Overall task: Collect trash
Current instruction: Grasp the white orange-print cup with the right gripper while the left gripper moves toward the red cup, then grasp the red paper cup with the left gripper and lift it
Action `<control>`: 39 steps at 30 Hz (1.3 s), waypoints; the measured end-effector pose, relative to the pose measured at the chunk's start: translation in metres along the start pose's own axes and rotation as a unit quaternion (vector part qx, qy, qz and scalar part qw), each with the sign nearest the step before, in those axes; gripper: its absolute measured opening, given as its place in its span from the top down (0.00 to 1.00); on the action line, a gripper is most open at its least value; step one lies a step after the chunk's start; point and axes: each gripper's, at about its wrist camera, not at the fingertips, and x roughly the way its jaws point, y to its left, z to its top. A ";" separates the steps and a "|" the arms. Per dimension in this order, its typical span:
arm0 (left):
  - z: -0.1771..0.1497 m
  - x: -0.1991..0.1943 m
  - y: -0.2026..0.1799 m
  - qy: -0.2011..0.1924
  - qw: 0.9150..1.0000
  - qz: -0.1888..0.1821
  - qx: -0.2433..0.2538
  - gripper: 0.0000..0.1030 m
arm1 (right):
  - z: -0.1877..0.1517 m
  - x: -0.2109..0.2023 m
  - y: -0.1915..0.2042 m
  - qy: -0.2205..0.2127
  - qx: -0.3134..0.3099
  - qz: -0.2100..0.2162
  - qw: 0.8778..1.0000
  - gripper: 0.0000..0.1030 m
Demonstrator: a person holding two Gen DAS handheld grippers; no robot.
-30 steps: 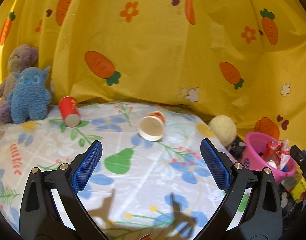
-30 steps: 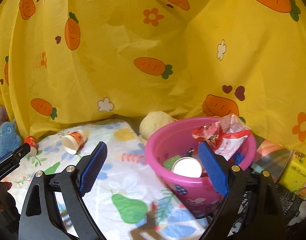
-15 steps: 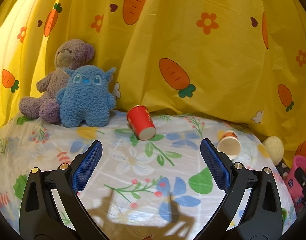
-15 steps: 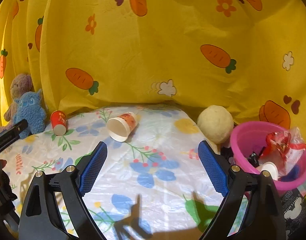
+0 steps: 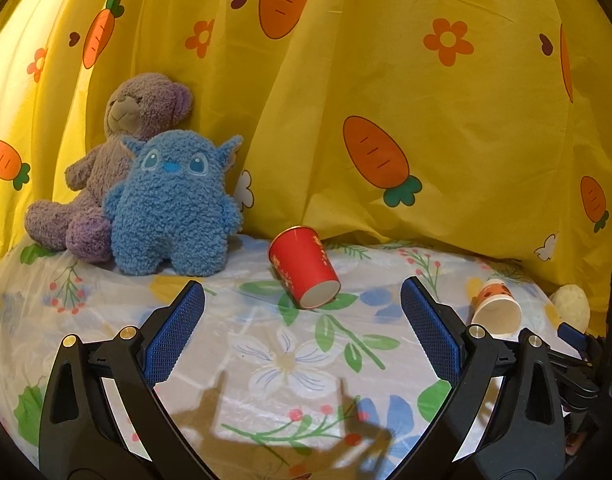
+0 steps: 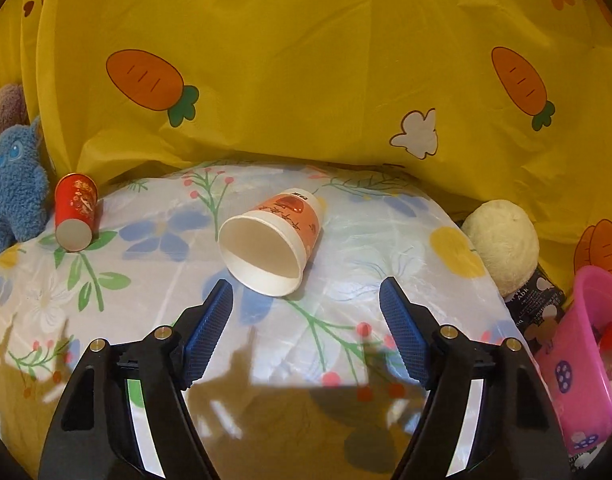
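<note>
Spread wide at lower frame, both empty: left gripper (image 5: 302,320) facing red cup (image 5: 304,267) toppled mid-frame; right gripper (image 6: 306,312) just short of white cup (image 6: 270,246), centre. Likely light, thin, crushable; best pinched gently across the wall near the rim.

At far left you have a purple teddy bear (image 5: 118,160) behind a blue plush monster (image 5: 174,208), touching. A cream plush ball (image 6: 501,248) sits far right against the carrot-print yellow curtain (image 5: 385,80).

A yellow carrot-print curtain (image 5: 445,152) hangs behind a floral tablecloth (image 5: 290,364) under warm light.
</note>
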 end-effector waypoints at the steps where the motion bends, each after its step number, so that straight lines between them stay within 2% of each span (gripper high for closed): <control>1: 0.000 0.006 0.000 0.004 1.000 -0.002 0.000 0.06 | 0.002 0.007 0.003 0.004 -0.001 -0.002 1.000 0.30; 8: 0.003 0.039 0.000 0.017 1.000 -0.011 -0.002 0.06 | 0.011 0.045 0.015 0.026 0.000 -0.003 1.000 0.50; 10: 0.004 0.046 0.000 0.019 1.000 -0.014 -0.001 0.06 | 0.012 0.050 0.017 0.026 0.002 -0.002 1.000 0.51; 17: 0.003 0.061 0.001 0.031 0.999 -0.024 -0.004 0.06 | 0.011 0.059 0.019 0.036 0.015 0.006 0.999 0.74; 19: 0.000 0.065 0.002 0.036 0.999 -0.026 -0.004 0.06 | 0.012 0.059 0.020 0.034 0.015 0.007 0.999 0.87; 22: -0.002 0.073 0.003 0.046 0.999 -0.029 -0.004 0.06 | 0.011 0.054 0.020 0.021 0.012 0.010 1.000 0.94; 28: -0.003 0.096 0.003 0.074 0.996 -0.038 -0.011 0.09 | 0.011 0.047 0.015 0.006 0.024 0.032 0.999 0.96; 34: -0.002 0.130 0.008 0.116 0.992 -0.046 -0.034 0.23 | 0.011 0.047 0.011 0.006 0.035 0.044 0.998 0.96; 39: -0.003 0.144 0.006 0.129 0.990 -0.051 -0.036 0.29 | 0.011 0.045 0.014 0.001 0.023 0.048 0.999 0.96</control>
